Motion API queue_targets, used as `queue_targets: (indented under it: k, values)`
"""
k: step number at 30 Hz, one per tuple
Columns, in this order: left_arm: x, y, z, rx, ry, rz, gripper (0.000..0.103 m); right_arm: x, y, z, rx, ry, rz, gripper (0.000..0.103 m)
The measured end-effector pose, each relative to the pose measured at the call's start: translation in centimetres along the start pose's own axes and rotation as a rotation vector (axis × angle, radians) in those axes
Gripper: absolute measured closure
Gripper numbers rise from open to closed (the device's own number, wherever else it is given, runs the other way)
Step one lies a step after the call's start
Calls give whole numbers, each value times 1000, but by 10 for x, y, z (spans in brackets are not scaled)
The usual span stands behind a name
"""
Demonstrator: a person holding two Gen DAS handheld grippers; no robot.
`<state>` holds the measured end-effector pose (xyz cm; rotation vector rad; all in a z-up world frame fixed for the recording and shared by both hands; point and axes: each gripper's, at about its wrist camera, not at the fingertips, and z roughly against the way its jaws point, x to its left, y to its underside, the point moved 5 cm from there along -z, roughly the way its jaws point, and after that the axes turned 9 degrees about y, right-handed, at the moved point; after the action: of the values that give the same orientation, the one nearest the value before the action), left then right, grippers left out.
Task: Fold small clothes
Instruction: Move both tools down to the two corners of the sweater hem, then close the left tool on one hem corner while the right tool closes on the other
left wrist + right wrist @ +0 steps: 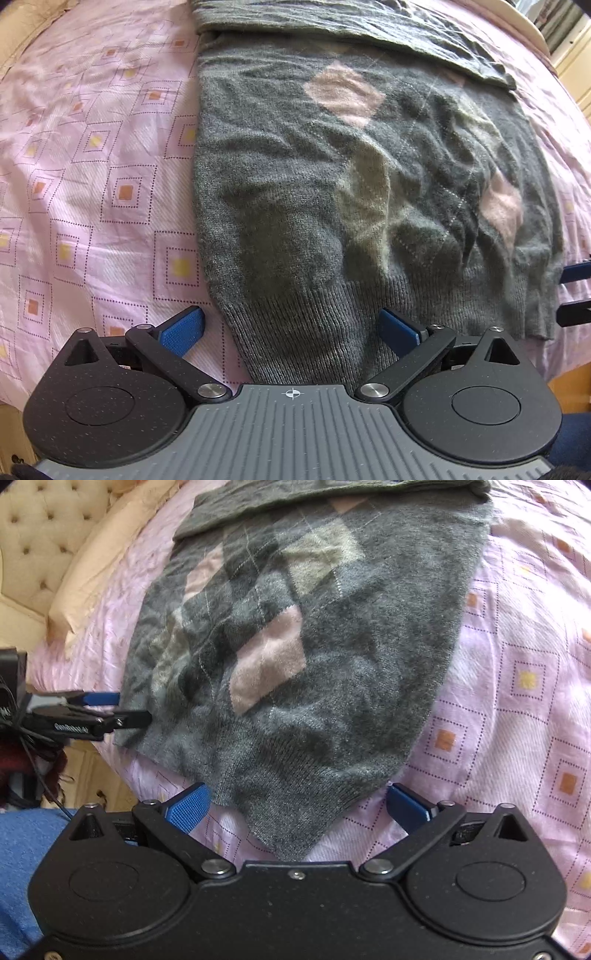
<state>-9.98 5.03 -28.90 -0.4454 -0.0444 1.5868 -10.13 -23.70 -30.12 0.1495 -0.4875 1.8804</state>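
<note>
sweater [354, 184], grey argyle, is laid flat on the bed [92, 166], with a sleeve [369, 33] folded across its far part. left hand-held gripper [291, 328] is held with fingers spread apart over the ribbed hem. right hand-held gripper [299, 805] is likewise spread apart around the hem corner; nothing is clamped.

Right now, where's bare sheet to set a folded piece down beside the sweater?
Bare sheet lies along the sweater's left edge, and more on its right side. The near hem is crowded: the open left gripper and the open right gripper each straddle a corner. A folded-over sleeve covers the far end.
</note>
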Motion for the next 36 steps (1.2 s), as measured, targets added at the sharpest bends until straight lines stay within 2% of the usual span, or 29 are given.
queue_targets:
  k: [6, 12, 14, 17, 18, 19, 23, 27, 32, 36]
  values:
    - [-7, 3, -6, 10, -56, -51, 1, -2, 2, 3, -34, -5, -25, 0]
    - [-13, 1, -9, 6, -49, -40, 2, 1, 0, 3, -27, 8, -5, 0]
    - [-8, 1, -2, -3, -43, -30, 13, 0, 0, 3, -30, 10, -15, 3]
    - [-1, 2, 7, -17, -16, -4, 26, -1, 1, 5, -35, 2, -32, 21]
    - [1, 3, 9, -20, -6, 7, 28, -2, 2, 6, -31, -9, -43, 29]
    - [2, 4, 11, -23, 5, 16, 32, -3, 3, 7, -32, -9, -49, 31]
    - [8, 6, 16, -33, 23, 41, 38, -5, 2, 8, -30, -12, -63, 32]
    - [15, 6, 20, -63, 47, 110, 39, -1, 2, 6, -12, -26, -52, 32]
    - [22, 8, 27, -82, 78, 145, 54, 1, 2, 4, -3, -31, -51, 32]
    - [30, 10, 31, -105, 77, 189, 56, 2, 2, 4, 3, -31, -46, 32]
